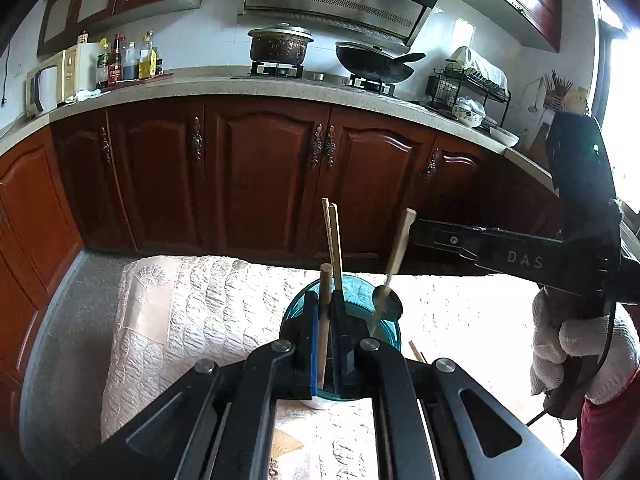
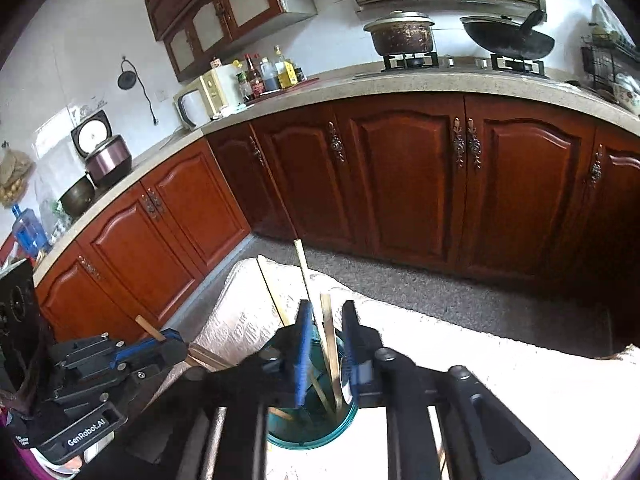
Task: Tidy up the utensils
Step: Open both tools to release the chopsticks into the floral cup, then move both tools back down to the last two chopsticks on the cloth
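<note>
A teal glass cup [image 1: 390, 330] stands on a white quilted cloth [image 1: 192, 304], with chopsticks [image 1: 334, 248] and a dark-bowled spoon [image 1: 387, 300] upright in it. My left gripper [image 1: 325, 336] is shut on a wooden handle [image 1: 323, 332] just above the cup's near rim. In the right wrist view the cup [image 2: 316, 428] sits below my right gripper [image 2: 326, 354], whose blue pads [image 2: 303, 352] stand apart around a chopstick [image 2: 331, 344] without pressing it. The left gripper [image 2: 168, 344] shows at the left, holding the wooden handle [image 2: 149, 329].
Dark red cabinets [image 1: 256, 168] and a stone counter [image 1: 224, 84] with a pot [image 1: 279, 45] and wok [image 1: 374, 65] lie behind. A loose chopstick [image 1: 417, 351] lies on the cloth right of the cup. Grey floor [image 1: 64, 320] borders the cloth's left.
</note>
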A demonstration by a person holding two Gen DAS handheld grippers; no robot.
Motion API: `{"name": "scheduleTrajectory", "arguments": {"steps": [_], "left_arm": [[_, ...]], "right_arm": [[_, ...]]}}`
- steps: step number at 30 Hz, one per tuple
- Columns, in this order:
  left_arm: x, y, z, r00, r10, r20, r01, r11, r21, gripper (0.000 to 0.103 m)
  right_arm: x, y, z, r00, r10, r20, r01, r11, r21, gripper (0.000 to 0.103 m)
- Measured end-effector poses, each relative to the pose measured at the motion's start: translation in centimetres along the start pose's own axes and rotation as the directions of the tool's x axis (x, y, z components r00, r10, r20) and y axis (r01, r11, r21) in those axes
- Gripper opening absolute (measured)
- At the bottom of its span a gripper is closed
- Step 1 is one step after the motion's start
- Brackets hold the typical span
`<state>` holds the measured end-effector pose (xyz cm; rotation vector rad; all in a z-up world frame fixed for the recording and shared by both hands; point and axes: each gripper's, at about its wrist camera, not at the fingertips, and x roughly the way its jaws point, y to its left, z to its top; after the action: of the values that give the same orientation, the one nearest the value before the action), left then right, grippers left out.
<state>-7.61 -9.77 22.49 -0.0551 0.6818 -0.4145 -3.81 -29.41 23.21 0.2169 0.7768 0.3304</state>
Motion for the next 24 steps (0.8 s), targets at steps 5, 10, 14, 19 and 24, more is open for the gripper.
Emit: {"name": "scheduleTrajectory", "arguments": {"steps": [5,10,14,19,24], "left_arm": [[-1.3,0.3,0.1,1.0,-0.008,0.006,0.008,1.0,-0.022,0.04],[-3.0,0.1,0.0,0.999,-0.023,0.029,0.024,0.999,-0.033,0.054],[-4.4,-0.9,-0.1,0.998,-0.044,0.046,0.045,0.999,-0.017,0.057],[-5.9,-2.4,-0.2,0.995,-0.074,0.07,0.074,0.997,0.001,0.065],[-6.9,-4.2,-0.7,0.992,-0.11,0.065,0.108,0.994,0.025,0.067]], "right_arm": [[-1.5,-0.5,-0.9,1.0,0.006,0.011,-0.007,1.0,0.03,0.027],[-3.7,-1.4,-2.6,1.0,-0.005,0.024,0.003,0.997,0.071,0.036],[-5.3,-2.1,-4.3,0.999,-0.031,0.013,0.03,0.995,0.091,0.038],[-7.1,-2.9,-6.3,0.998,-0.065,0.002,0.065,0.992,0.112,0.044],[-8.4,-4.2,-9.0,0.994,-0.103,-0.029,0.106,0.986,0.125,0.047]]}}
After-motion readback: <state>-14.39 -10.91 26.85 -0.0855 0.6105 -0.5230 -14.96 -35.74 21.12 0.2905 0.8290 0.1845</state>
